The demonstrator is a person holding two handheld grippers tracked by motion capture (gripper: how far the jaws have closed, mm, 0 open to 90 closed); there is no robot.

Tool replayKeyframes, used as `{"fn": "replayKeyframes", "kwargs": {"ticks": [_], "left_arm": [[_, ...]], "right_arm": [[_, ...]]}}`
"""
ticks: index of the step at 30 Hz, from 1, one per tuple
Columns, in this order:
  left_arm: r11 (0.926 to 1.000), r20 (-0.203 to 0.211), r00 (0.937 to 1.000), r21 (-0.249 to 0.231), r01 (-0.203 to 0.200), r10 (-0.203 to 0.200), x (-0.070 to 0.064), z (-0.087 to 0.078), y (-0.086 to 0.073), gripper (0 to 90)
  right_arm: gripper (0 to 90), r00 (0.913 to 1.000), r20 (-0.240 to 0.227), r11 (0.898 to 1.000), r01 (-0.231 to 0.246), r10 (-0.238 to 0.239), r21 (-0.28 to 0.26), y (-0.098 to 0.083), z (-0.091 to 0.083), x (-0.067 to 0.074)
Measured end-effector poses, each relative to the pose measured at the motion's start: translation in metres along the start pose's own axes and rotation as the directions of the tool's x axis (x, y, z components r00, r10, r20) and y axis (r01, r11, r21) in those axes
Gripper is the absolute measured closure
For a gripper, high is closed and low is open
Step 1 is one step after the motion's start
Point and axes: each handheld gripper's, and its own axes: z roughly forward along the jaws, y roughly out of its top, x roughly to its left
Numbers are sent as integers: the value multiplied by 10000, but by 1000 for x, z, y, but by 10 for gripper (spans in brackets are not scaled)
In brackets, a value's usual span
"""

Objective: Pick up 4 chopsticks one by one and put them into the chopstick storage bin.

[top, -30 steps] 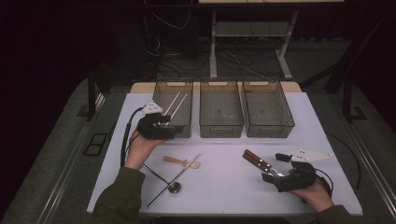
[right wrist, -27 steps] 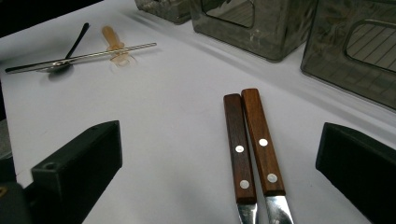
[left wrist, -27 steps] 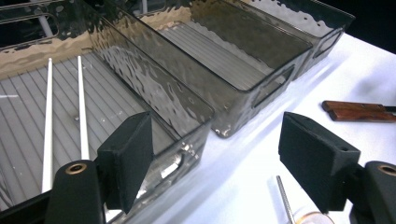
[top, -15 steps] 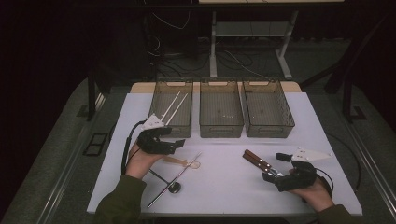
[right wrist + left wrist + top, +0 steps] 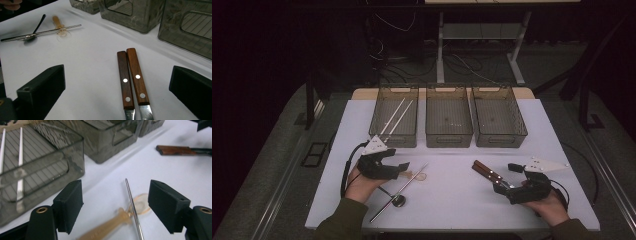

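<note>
- Table [image 5: 452, 200]: white top, three smoky bins [image 5: 448, 122] along your far edge, dark floor around.
- Left gripper [image 5: 404, 166]: fingers apart over the metal rod [image 5: 132, 205] and amber spoon [image 5: 117, 220], closing slightly.
- Right gripper [image 5: 507, 187]: fingers apart around two wooden-handled knives [image 5: 131, 80].

A thin metal rod [image 5: 132, 207] lay slanted across an amber plastic spoon [image 5: 120, 220] on the white worktop [image 5: 452, 200], low and left of centre in the high view. Two wooden-handled knives [image 5: 131, 80] lay side by side, touching, at lower right.
</note>
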Motion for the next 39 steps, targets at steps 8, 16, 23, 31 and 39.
{"fn": "replayKeyframes", "kwargs": {"ticks": [8, 16, 23, 31, 39], "left_arm": [[9997, 155, 9996, 111, 233, -234, -5, -10, -18, 413], [9985, 385, 9982, 315, 455, -467, -15, -13, -30, 568], [9969, 501, 9976, 662, 434, -468, -23, -12, -37, 664], [9919, 685, 9964, 1201, 410, -495, -26, -4, -43, 693], [9864, 617, 9972, 1609, 330, -434, -28, 3, -46, 694]], "right_arm": [[7, 9999, 35, 10000, -94, 94, -29, 0, 0, -1], [7, 10000, -65, 10000, -38, 38, 9, 0, -1, 3], [7, 10000, -75, 10000, 25, -25, 35, 0, -1, 4], [7, 10000, -43, 10000, 11, -11, -27, 0, -1, 4], [7, 10000, -30, 10000, 50, -50, -51, 0, -2, 5]]}}
